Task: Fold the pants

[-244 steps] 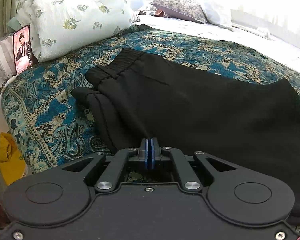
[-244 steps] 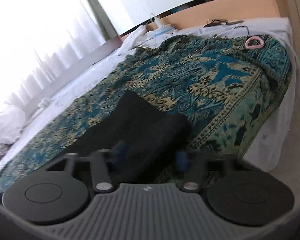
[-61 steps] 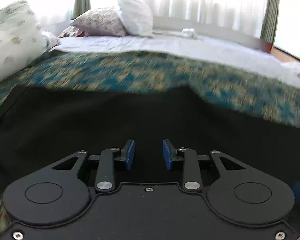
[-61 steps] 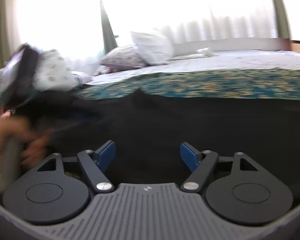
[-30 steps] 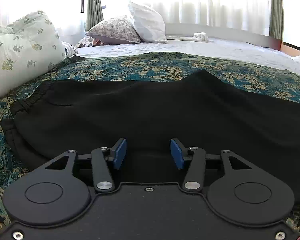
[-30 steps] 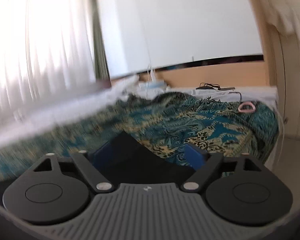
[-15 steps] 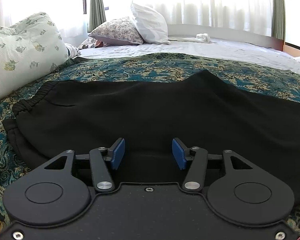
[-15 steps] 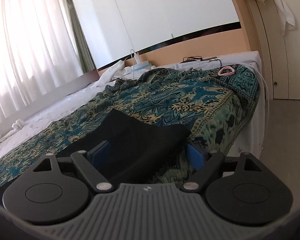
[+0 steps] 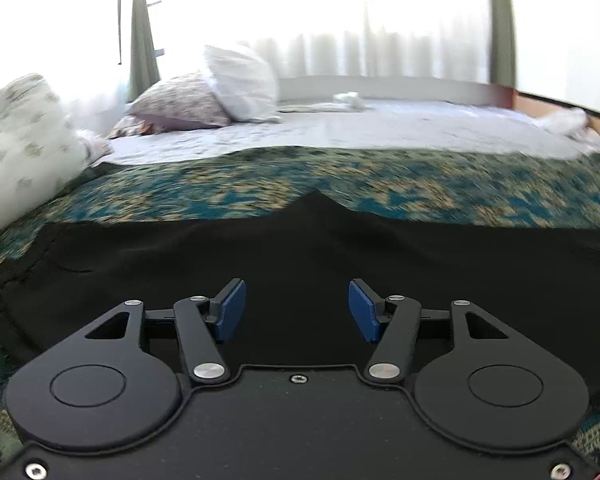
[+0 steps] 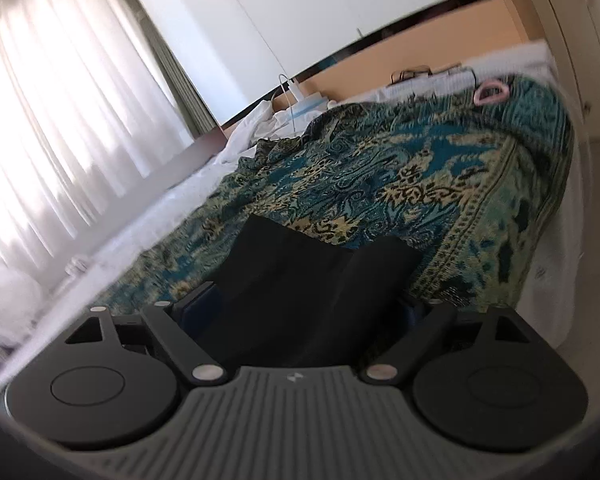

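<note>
Black pants [image 9: 300, 248] lie flat across the patterned bedspread [image 9: 420, 184], waistband end at the left. My left gripper [image 9: 296, 310] hovers over the middle of them, its jaws opening, blue pads [image 9: 230, 310] apart with only cloth below them. In the right wrist view the leg ends of the pants [image 10: 320, 272] lie side by side near the bed's corner. My right gripper [image 10: 308, 312] straddles them with jaws wide and closing slightly. Its pads [image 10: 198, 308] stand clear on both sides of the cloth.
A floral pillow [image 9: 16, 148], a patterned pillow [image 9: 176, 104] and a white pillow [image 9: 240, 80] sit at the head. A pink ring [image 10: 492, 92] and cables [image 10: 416, 70] lie at the far end. The bed edge drops to the floor [image 10: 596, 240] at the right.
The left jaws have spread wider and that hand has lifted, blurring the view. The right gripper has rolled, tilting its view, and the leg ends now sit closer between its jaws.
</note>
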`<state>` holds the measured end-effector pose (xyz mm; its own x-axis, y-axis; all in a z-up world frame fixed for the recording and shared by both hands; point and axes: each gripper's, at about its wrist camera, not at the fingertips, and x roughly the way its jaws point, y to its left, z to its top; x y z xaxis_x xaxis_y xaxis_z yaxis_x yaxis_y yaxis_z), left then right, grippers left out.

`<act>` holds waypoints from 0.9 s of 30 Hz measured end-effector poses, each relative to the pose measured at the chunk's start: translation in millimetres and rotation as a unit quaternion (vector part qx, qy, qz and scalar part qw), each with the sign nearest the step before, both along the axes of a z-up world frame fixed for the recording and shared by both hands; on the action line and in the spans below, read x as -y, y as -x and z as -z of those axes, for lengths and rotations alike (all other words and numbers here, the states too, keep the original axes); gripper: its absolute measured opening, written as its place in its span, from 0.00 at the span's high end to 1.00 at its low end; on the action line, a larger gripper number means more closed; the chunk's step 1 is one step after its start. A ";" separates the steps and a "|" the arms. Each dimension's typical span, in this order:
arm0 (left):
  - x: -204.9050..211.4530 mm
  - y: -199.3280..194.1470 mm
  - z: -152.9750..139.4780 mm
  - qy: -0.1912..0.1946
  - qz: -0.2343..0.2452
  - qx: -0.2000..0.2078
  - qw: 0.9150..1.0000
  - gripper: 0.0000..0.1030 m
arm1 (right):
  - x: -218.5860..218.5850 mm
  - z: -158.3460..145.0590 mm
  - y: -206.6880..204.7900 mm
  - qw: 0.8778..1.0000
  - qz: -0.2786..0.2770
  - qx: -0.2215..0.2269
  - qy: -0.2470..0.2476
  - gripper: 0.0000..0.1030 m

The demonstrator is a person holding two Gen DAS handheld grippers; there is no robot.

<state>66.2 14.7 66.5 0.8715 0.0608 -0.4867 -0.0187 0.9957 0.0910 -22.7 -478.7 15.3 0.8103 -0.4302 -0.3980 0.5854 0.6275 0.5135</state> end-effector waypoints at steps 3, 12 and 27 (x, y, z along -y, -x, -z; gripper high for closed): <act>5.7 -6.8 12.3 -0.010 0.002 -0.019 1.000 0.46 | 7.0 2.5 0.9 1.000 -0.005 0.009 -0.019 0.27; -10.4 -15.5 40.1 0.023 -0.007 -0.039 0.999 0.41 | 22.3 3.4 3.8 0.998 0.011 -0.006 -0.058 0.91; -23.1 -4.4 46.9 0.060 0.001 -0.011 0.998 0.41 | -335.5 -44.5 -122.5 0.827 -0.504 -0.110 0.223 0.90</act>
<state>70.7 37.9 19.5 0.8606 -0.0004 -0.5093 -0.0165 0.9994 -0.0288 99.7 -143.2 59.9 0.7762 0.2748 -0.5675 -0.3012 0.9523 0.0491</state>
